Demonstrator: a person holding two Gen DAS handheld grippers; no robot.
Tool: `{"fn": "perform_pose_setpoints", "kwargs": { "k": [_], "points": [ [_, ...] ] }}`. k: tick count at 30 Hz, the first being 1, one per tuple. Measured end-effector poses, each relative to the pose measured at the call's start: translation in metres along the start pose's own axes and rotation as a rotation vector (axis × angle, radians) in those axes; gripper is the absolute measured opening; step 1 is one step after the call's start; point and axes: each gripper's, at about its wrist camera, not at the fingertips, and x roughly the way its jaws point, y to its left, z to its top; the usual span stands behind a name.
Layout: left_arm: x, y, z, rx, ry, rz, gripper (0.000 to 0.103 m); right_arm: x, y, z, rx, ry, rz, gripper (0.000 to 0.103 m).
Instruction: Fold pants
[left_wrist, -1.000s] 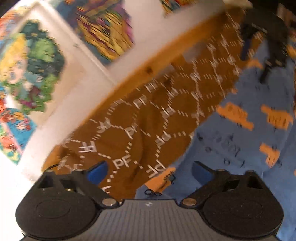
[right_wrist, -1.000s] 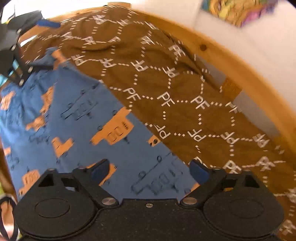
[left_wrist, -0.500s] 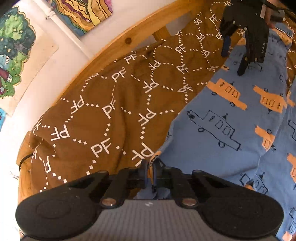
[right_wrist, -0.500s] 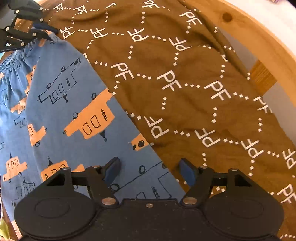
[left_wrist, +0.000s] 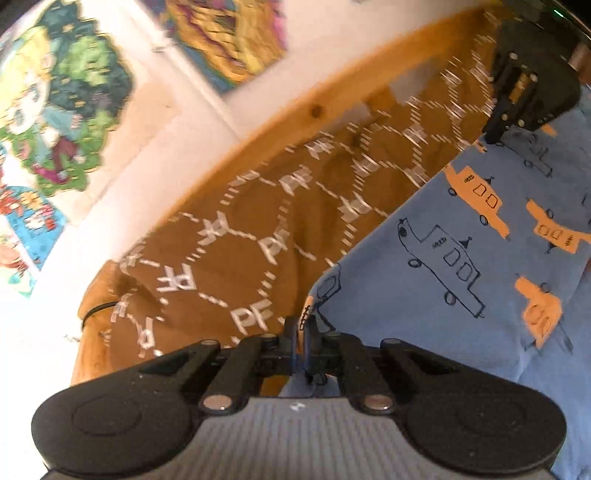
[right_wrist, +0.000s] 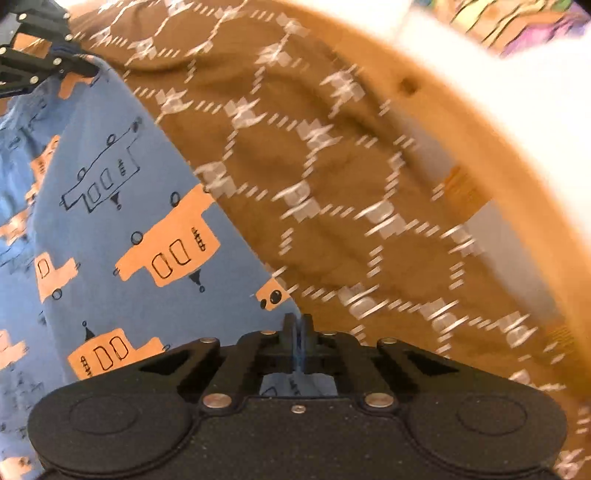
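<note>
Early stage: blue cotton pants with orange car print (left_wrist: 461, 295) lie flat on the brown PF-patterned bedspread (left_wrist: 229, 258); left tool (left_wrist: 300, 332) and right tool (right_wrist: 297, 332) both pinched onto one edge, no fold made yet

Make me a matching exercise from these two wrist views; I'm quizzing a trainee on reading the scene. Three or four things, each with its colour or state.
Things:
1. pants
2. bedspread
3. bed frame
4. left claw

Descriptions:
A. light wood with a dark knot
B. shut on the blue fabric's edge
C. brown with white PF letters
D. blue with orange cars

Pairs: 1-D, 2-C, 3-A, 4-B
</note>
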Motion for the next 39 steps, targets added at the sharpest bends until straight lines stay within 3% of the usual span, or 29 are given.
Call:
{"fn": "perform_pose_setpoints", "kwargs": {
  "k": [5,7,10,11,13,15,20,24,26,27,28,29,30,32,35,39],
  "points": [
    [0.019,0.011,0.015,-0.082,0.015,0.019,0.004,-0.005,-0.012,0.019,0.010,-0.094,-0.214,0.000],
    [0.031,0.011,0.016,-0.093,0.042,0.014,0.004,0.007,-0.014,0.026,0.007,-0.078,-0.232,0.001],
    [0.045,0.017,0.014,-0.130,0.082,-0.019,0.011,0.032,-0.009,0.027,-0.024,-0.016,-0.204,0.009],
    [0.046,0.021,0.013,-0.145,0.084,-0.032,0.016,0.036,-0.007,0.026,-0.036,-0.009,-0.190,0.021],
    [0.046,0.031,0.011,-0.170,0.078,-0.069,0.032,0.035,-0.011,0.024,-0.030,-0.029,-0.151,0.059],
    [0.045,0.042,0.008,-0.187,0.065,-0.097,0.062,0.027,-0.021,0.023,0.011,-0.085,-0.096,0.072],
    [0.034,0.065,0.003,-0.197,0.027,-0.177,0.084,0.014,-0.027,0.034,0.025,-0.184,0.020,0.079],
    [0.025,0.067,0.001,-0.165,0.016,-0.200,0.087,0.029,-0.009,0.047,-0.017,-0.169,0.070,0.079],
    [0.026,0.060,0.001,-0.129,0.037,-0.180,0.085,0.041,0.005,0.052,-0.067,-0.139,0.065,0.076],
    [0.027,0.055,0.001,-0.109,0.042,-0.172,0.072,0.047,0.009,0.055,-0.076,-0.122,0.059,0.073],
    [0.029,0.051,0.002,-0.092,0.057,-0.160,0.059,0.051,0.012,0.056,-0.067,-0.112,0.056,0.069],
    [0.032,0.048,0.004,-0.086,0.084,-0.157,0.022,0.056,0.011,0.057,-0.042,-0.107,0.057,0.065],
    [0.037,0.046,0.005,-0.095,0.116,-0.166,0.010,0.060,0.009,0.059,-0.014,-0.101,0.059,0.056],
    [0.039,0.046,0.008,-0.141,0.126,-0.173,0.007,0.068,0.003,0.060,0.051,-0.082,0.076,0.041],
    [0.033,0.041,0.010,-0.111,0.119,-0.162,0.005,0.067,0.001,0.062,0.092,-0.092,0.100,0.006],
    [0.019,0.037,0.005,-0.085,0.088,-0.154,0.004,0.047,0.013,0.056,0.045,-0.129,0.087,0.000]
  ]
}}
